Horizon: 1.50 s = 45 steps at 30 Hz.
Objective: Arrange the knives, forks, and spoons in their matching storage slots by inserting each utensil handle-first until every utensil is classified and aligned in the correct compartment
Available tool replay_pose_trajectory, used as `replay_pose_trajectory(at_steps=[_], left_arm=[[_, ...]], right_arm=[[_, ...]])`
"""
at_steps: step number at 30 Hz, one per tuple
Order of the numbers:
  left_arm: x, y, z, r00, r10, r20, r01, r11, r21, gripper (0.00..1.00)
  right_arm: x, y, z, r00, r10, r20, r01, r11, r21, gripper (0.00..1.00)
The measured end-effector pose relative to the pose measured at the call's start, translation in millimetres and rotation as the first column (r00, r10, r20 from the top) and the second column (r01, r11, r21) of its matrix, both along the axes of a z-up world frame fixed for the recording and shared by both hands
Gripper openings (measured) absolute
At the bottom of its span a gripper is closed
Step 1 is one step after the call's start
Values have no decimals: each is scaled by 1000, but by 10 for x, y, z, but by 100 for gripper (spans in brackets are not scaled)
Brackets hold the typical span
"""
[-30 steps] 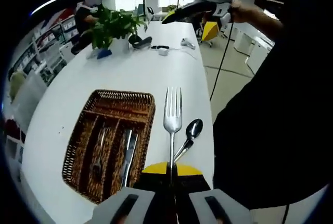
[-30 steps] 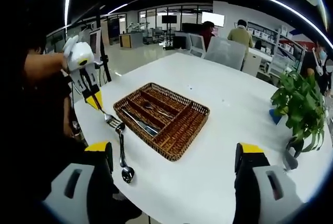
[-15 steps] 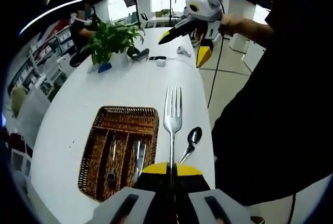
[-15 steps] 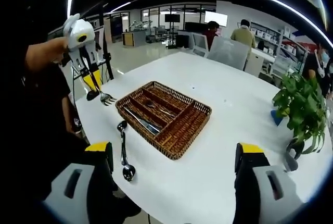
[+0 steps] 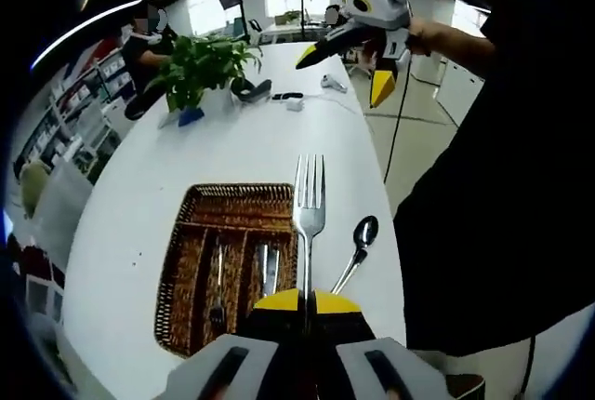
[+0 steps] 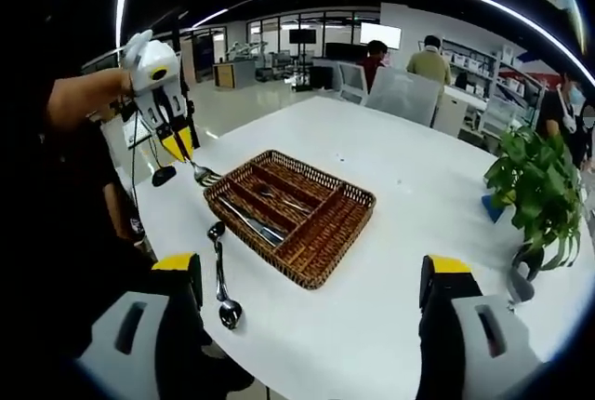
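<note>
Left gripper (image 5: 305, 300): jaws pressed together on the fork (image 5: 309, 212), pinching its handle; tines point forward, away from the gripper. In the right gripper view, this gripper (image 6: 186, 151) is held in the air over the table's edge, with the fork's tines just beside the tray's near corner.
Right gripper (image 6: 311, 274): jaws spread wide apart, holding nothing, raised above the table edge.
Table (image 6: 418, 195): white, long.
Tray (image 6: 339, 223): brown wicker basket with lengthwise compartments, near the table edge closest to the person.
Tray contents: metal utensils (image 5: 265, 270) lie in the compartments; their types cannot be told.
Spoon (image 6: 221, 274): lies flat on the table between the tray and the table edge, apart from the tray.
Plant (image 6: 535, 186): green, potted, toward the far end of the table.
</note>
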State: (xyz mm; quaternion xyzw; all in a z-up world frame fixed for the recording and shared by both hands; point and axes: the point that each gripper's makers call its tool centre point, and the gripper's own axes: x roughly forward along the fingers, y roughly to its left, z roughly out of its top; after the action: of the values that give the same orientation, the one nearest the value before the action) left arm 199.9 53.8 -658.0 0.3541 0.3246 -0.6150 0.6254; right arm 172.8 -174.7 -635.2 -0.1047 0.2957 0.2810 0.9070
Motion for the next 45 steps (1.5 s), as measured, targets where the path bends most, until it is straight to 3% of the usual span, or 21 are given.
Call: replay_pose_trajectory(at_steps=[13, 27, 38, 45], left_arm=[[530, -21, 204, 997, -25, 74, 25, 1000, 3, 0], [1024, -55, 316, 995, -25, 98, 25, 1000, 6, 0], [1264, -1, 428, 992, -12, 124, 12, 1000, 3, 0], [1314, -2, 354, 993, -7, 120, 7, 1000, -3, 0]], right_arm=[[62, -14, -14, 1000, -23, -3, 23, 1000, 9, 99], [264, -64, 64, 999, -38, 10, 38, 999, 5, 99], [385, -70, 45, 999, -41, 6, 41, 999, -4, 99], [398, -36, 9, 999, -37, -6, 37, 999, -5, 99]])
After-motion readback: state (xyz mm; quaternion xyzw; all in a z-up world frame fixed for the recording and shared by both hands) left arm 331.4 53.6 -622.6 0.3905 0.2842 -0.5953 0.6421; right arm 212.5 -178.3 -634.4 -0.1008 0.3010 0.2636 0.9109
